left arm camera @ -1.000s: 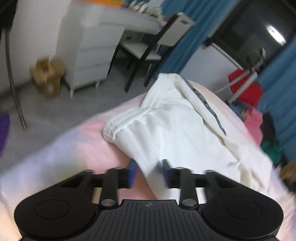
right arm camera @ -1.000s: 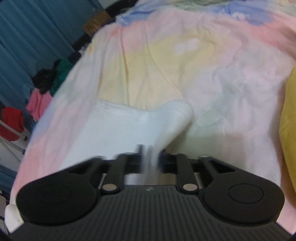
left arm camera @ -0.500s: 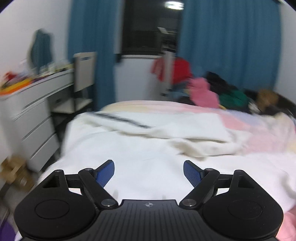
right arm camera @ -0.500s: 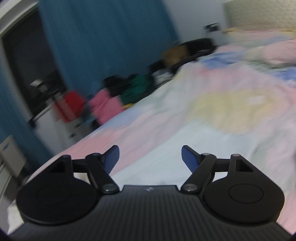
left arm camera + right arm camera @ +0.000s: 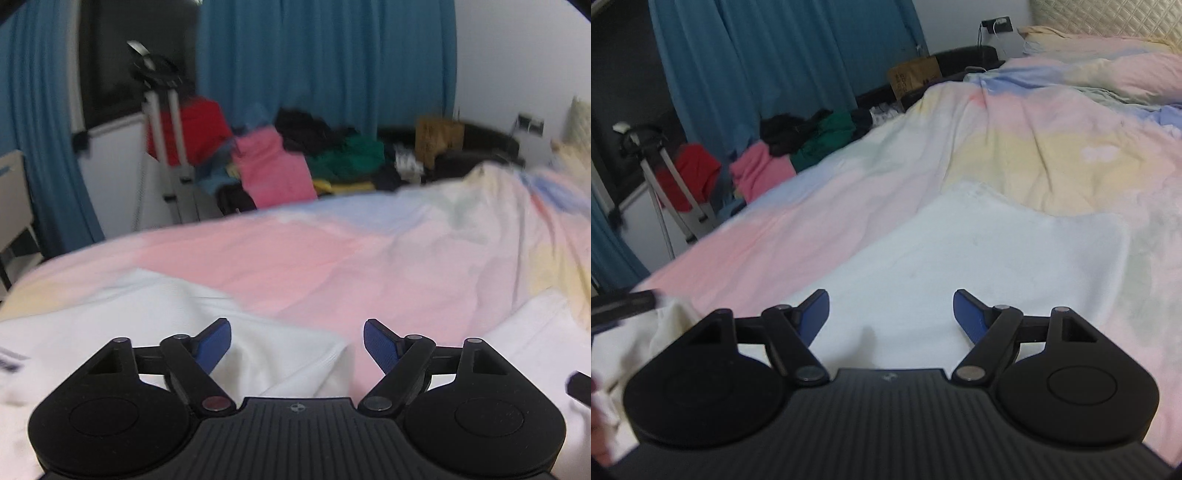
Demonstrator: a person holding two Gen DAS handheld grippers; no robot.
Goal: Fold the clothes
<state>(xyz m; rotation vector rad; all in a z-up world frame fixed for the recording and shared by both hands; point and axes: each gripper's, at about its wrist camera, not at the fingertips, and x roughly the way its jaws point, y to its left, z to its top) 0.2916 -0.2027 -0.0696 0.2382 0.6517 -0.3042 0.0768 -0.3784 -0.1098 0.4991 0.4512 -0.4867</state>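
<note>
A white garment [image 5: 155, 314] lies on the pastel bedspread [image 5: 332, 254], bunched below my left gripper [image 5: 297, 341], which is open and empty just above it. In the right wrist view the same white garment [image 5: 979, 254] lies spread flat on the bedspread [image 5: 1034, 129]. My right gripper [image 5: 891, 314] is open and empty above its near part. A dark bit of the other gripper shows at the left edge of that view.
A pile of clothes, pink [image 5: 273, 170], red [image 5: 199, 129], green and black, sits beyond the bed by the blue curtains [image 5: 325, 59]. A white rack [image 5: 162, 147] stands at the left. A cardboard box [image 5: 914, 75] and pillows [image 5: 1108, 48] lie at the bed's far end.
Both grippers were shut on the white garment a second ago. They opened and let it go, then swung to face across the bed, and the garment now lies on the bedspread.
</note>
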